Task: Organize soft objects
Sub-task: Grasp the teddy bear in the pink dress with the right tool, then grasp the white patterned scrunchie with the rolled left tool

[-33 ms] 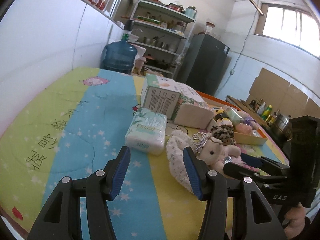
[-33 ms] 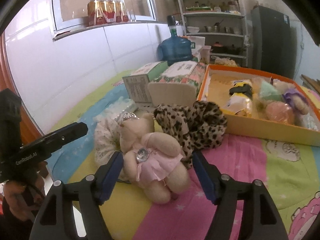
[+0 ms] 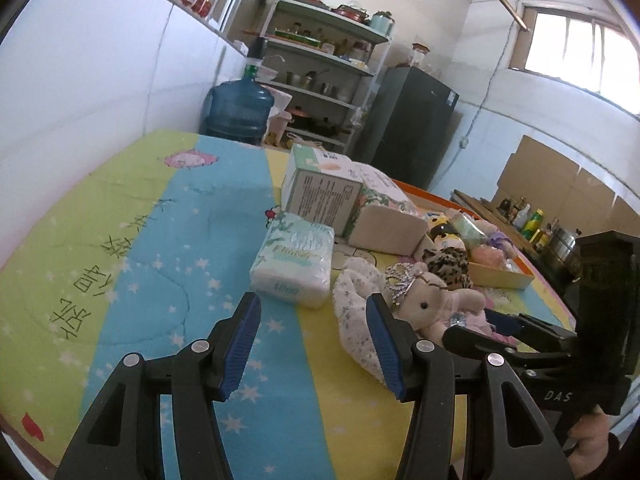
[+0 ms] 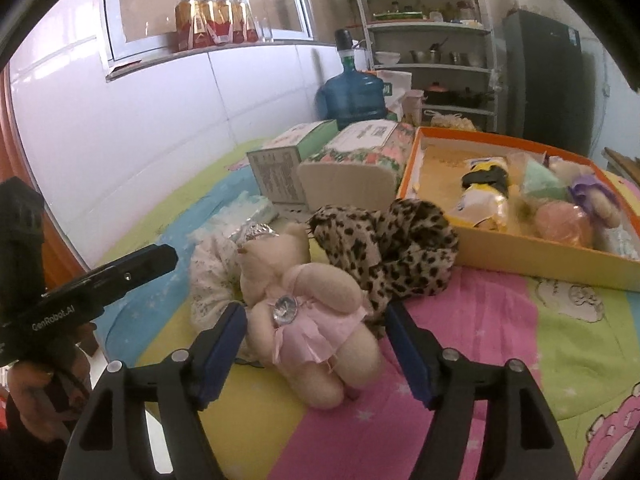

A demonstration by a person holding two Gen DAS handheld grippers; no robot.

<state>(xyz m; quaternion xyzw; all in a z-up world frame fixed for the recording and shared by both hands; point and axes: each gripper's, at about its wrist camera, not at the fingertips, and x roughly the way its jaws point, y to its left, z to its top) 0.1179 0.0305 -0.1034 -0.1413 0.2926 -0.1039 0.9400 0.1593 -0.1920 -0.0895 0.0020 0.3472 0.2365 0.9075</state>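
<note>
Near the quilt's [image 4: 500,360] front edge, the right gripper [image 4: 316,344] straddles the pink-skirted teddy bear [image 4: 308,312], jaws wide and unclosed. Left gripper [image 3: 312,340] hangs open, empty; nothing has visibly changed, the orange tray [image 4: 532,248] awaits.

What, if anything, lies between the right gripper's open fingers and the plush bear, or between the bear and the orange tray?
Nothing blocks the right gripper: the plush bear already lies between its open jaws. Toward the orange tray, the leopard-print plush lies in the way.

You've got white tiled walls [image 3: 100,80], a metal shelf rack [image 3: 320,80], dark fridge [image 3: 412,128], and a bright window [image 3: 580,56] upper right.
</note>
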